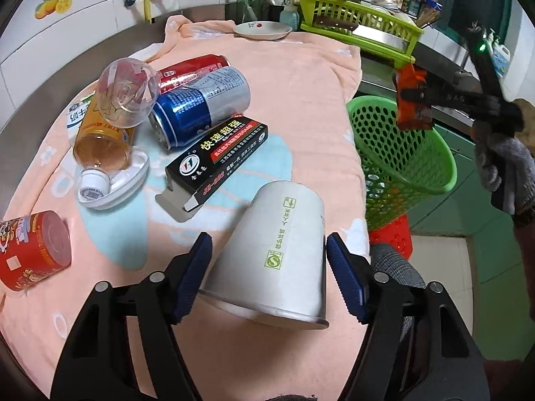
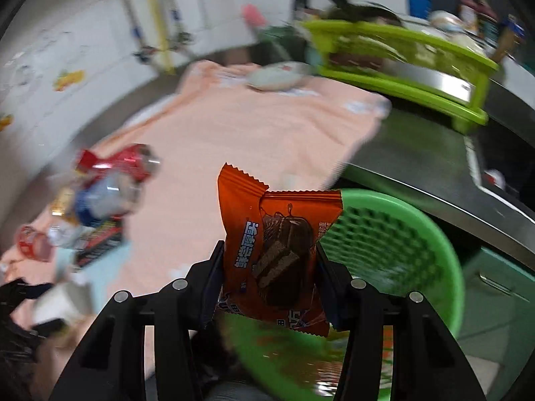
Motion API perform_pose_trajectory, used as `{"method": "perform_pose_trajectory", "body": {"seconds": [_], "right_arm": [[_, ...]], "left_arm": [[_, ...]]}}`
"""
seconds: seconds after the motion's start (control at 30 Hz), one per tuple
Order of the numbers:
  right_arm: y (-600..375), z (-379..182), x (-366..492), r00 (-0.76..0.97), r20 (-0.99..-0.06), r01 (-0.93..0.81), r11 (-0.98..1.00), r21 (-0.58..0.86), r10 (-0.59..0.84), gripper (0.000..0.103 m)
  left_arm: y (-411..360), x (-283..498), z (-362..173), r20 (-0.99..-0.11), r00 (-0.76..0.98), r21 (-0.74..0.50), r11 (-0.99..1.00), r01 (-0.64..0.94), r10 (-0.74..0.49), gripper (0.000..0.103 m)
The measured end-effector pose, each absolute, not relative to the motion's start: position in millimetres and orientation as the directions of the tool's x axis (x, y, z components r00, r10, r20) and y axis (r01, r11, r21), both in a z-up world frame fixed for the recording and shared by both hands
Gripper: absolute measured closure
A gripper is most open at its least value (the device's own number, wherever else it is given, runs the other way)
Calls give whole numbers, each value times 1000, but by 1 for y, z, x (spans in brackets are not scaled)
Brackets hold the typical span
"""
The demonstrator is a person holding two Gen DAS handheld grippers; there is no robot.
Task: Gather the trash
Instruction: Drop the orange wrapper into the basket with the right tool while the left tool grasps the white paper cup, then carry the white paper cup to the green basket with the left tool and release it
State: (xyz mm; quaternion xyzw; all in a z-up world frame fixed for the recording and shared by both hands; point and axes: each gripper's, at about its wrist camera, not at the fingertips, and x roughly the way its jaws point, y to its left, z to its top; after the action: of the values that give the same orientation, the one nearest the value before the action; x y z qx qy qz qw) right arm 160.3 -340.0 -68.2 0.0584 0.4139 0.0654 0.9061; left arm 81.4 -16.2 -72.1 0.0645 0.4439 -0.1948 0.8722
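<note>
A white paper cup (image 1: 277,250) lies on its side on the peach towel (image 1: 284,100). My left gripper (image 1: 269,277) straddles the cup, and its blue pads (image 1: 194,274) touch both sides. Off the counter's right edge my right gripper (image 1: 416,100) is shut on an orange snack wrapper (image 1: 409,78), held over the green perforated basket (image 1: 444,167). The right wrist view is blurred. It shows the wrapper (image 2: 277,234) upright in that gripper (image 2: 269,267), with the basket's rim (image 2: 444,240) just behind and to the right.
More trash lies on the towel: a blue can (image 1: 200,107), a red can (image 1: 194,67), a black carton (image 1: 217,160), an amber bottle (image 1: 100,133), a clear cup (image 1: 128,93) and a red tin (image 1: 30,250). At the back are a plate (image 1: 262,30) and a green dish rack (image 1: 361,23).
</note>
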Motion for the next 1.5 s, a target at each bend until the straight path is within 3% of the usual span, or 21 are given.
{"method": "perform_pose_trajectory", "body": {"seconds": [0.37, 0.47, 0.53, 0.6, 1.0, 1.2, 1.5], "right_arm": [[-393, -142, 183, 523, -848, 49, 991, 128, 84, 54], [-393, -154, 185, 515, -853, 57, 988, 140, 91, 46], [-393, -158, 186, 512, -854, 69, 987, 142, 87, 34], [-392, -159, 184, 514, -851, 62, 985, 161, 107, 32], [-409, -121, 153, 597, -796, 69, 981, 179, 103, 28], [-434, -106, 126, 640, -765, 99, 978, 182, 77, 28], [-472, -84, 82, 705, -707, 128, 971, 203, 55, 28]], "left_arm": [[-24, 82, -70, -792, 556, -21, 922, 387, -251, 42], [-23, 83, -66, -788, 560, -28, 925, 379, -254, 42], [-22, 84, -61, -783, 561, -45, 925, 377, -267, 42], [-22, 85, -58, -780, 563, -50, 924, 378, -273, 42], [-60, 96, -33, -741, 550, -117, 881, 459, -385, 42], [-118, 118, -25, -727, 497, -162, 821, 547, -474, 42], [-230, 166, -51, -771, 369, -228, 766, 601, -519, 42]]}}
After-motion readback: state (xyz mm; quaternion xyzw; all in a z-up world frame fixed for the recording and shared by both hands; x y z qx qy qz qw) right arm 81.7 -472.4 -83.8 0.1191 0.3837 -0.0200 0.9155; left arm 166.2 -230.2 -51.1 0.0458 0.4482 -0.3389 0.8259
